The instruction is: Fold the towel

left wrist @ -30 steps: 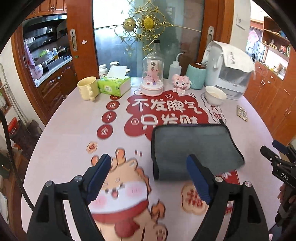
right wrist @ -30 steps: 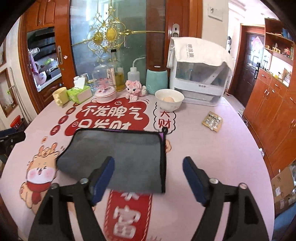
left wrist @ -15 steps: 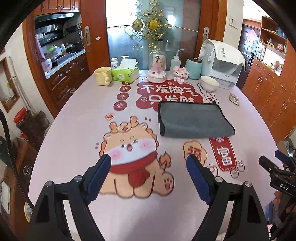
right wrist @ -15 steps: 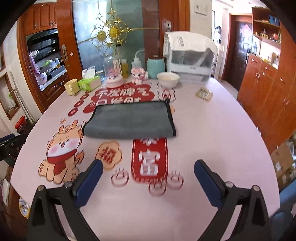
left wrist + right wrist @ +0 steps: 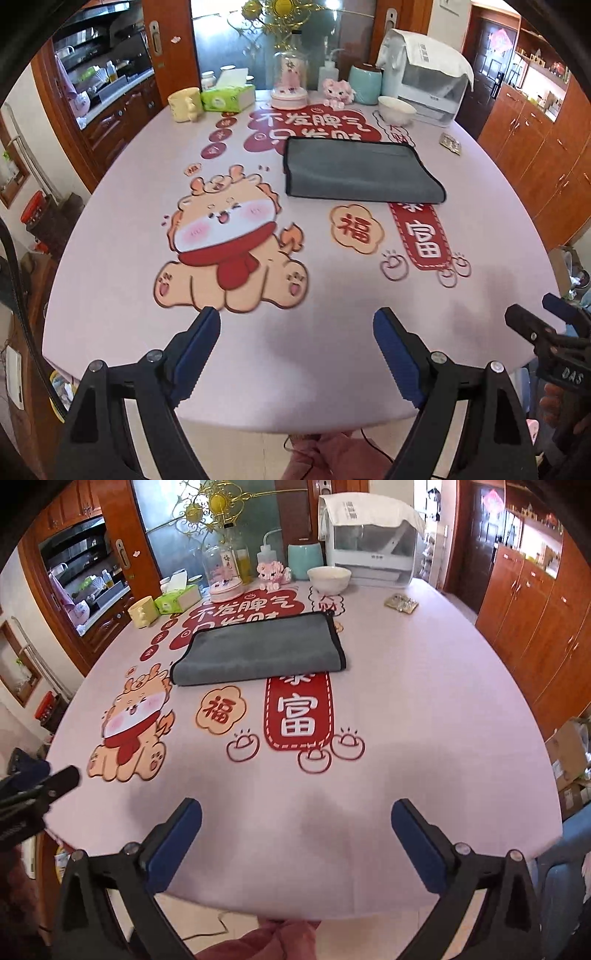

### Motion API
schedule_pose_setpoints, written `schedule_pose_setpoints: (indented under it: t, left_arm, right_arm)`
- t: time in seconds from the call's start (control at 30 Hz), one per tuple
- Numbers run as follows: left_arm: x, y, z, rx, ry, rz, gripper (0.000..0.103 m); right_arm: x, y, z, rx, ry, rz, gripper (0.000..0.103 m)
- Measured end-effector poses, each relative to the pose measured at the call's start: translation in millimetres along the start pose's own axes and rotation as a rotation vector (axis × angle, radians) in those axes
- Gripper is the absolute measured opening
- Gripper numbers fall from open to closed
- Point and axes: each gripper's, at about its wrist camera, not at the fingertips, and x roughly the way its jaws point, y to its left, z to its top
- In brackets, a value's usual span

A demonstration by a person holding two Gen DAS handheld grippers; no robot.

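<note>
A grey towel (image 5: 354, 171) lies folded flat in a rectangle on the far half of the pink cartoon-printed table; it also shows in the right wrist view (image 5: 262, 650). My left gripper (image 5: 295, 332) is open and empty, held over the table's near edge, far from the towel. My right gripper (image 5: 295, 819) is open and empty, also over the near edge. The right gripper's tip shows at the right of the left wrist view (image 5: 546, 332), and the left gripper's tip shows at the left of the right wrist view (image 5: 40, 782).
Along the table's far side stand a yellow mug (image 5: 183, 105), a green tissue box (image 5: 227, 98), a glass dome (image 5: 290, 83), a teal jar (image 5: 364, 83), a white bowl (image 5: 397, 109) and a white appliance (image 5: 428, 85). A blister pack (image 5: 450, 143) lies at the right. Wooden cabinets flank the table.
Both grippers have pulled back from the towel toward the table's near edge, staying open. The folded towel has stayed in place.
</note>
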Motion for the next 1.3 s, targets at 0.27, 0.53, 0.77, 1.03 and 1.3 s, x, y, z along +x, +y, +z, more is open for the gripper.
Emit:
schedule_pose_setpoints:
  t: [0.27,0.53,0.77,1.03,1.3]
  left_arm:
    - [-43.3,-25.8,6.8,-0.033,-0.011,0.007,0.09]
    - [-90.9,-41.4,2.2,-0.03,-0.065,0.007,0.094]
    - [-117.4,-45.2,-9.2,-0.048,-0.158,0.034,0.103]
    - [-126.8,-47.7,-19.6,-0.045,-0.203,0.073,0.103]
    - [-132.2,-55.7,-22.5,-0.014,-0.228,0.109,0.103]
  right_arm:
    - [-46.1,0.7,9.0,-0.007,-0.016,0.056,0.103]
    - [-102.8,11.5,5.6,-0.012,-0.068,0.129,0.103]
    - [-129.7,18.9,-10.0,-0.02,-0.163,0.089,0.103]
    - [-131.8,18.9,-20.0,0.003,-0.161,0.072,0.103]
    - [-132.6,22.9,-25.3,-0.002,-0.172,0.07,0.103]
